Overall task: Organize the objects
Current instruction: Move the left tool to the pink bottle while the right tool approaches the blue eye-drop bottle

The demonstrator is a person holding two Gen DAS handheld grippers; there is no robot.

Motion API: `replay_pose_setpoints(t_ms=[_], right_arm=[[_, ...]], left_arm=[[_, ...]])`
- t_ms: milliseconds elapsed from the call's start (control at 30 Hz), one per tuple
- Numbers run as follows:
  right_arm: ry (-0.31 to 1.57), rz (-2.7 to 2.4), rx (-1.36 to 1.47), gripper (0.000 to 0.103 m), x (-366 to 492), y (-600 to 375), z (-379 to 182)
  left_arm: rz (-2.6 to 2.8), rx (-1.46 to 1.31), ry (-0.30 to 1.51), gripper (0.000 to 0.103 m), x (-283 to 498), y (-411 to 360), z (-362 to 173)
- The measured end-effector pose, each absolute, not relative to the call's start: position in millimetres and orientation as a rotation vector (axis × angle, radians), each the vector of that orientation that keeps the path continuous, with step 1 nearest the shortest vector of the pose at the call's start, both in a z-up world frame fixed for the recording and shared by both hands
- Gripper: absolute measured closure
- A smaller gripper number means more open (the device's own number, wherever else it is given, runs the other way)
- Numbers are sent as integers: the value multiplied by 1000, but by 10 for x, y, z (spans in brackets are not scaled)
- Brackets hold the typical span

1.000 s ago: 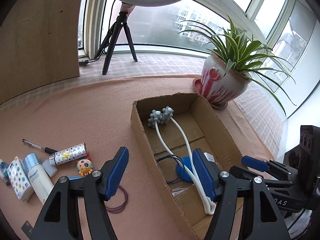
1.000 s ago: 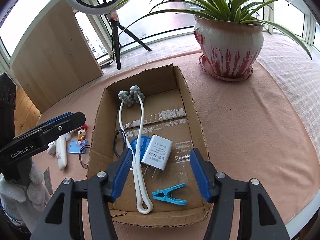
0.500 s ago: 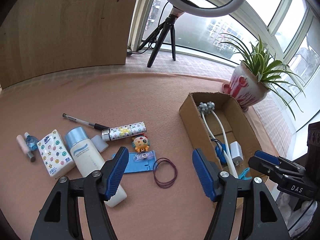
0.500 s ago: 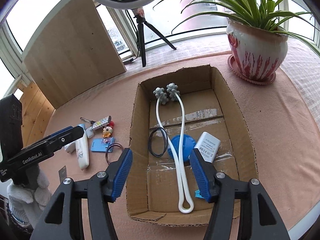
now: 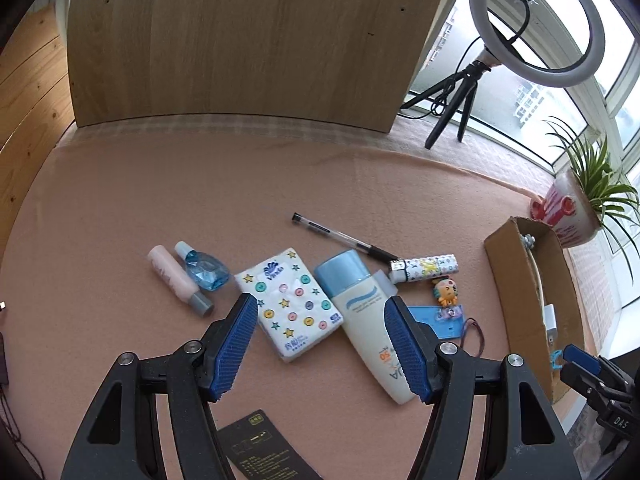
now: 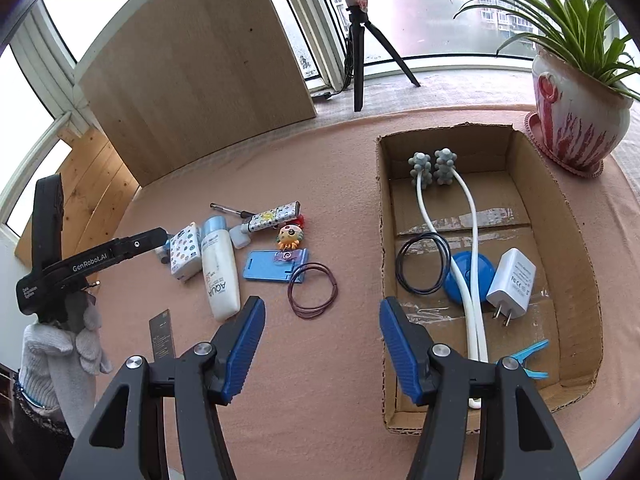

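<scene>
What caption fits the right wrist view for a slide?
Open right gripper hovers between loose toiletries and a cardboard box holding a charger.

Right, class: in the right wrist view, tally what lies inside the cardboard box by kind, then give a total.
Inside the cardboard box:
White two-headed massager: 1
Dark elastic loop: 1
Blue round disc: 1
White charger plug: 1
Blue clip: 1
Total: 5
</scene>
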State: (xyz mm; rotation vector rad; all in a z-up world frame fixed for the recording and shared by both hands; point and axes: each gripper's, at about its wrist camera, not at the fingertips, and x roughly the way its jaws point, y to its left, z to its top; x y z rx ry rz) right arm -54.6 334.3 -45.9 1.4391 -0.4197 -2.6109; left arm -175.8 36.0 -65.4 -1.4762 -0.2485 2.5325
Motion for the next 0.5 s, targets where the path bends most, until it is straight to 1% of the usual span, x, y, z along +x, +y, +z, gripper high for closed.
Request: replay_pose_setpoints(t_ms=[300, 367, 500], right_arm=[[-414, -2632, 1486, 47, -428, 3174, -527], [-426, -2638, 1500, 47, -399, 3173, -545], [-456, -2654, 1524, 47, -355, 3215, -567]], left_arm=[[2564, -1576, -236, 43, -2345, -204, -903], [2565, -1611, -224, 48, -2471, -289, -971], [2549, -1678, -150, 50, -2664, -357, -1138]])
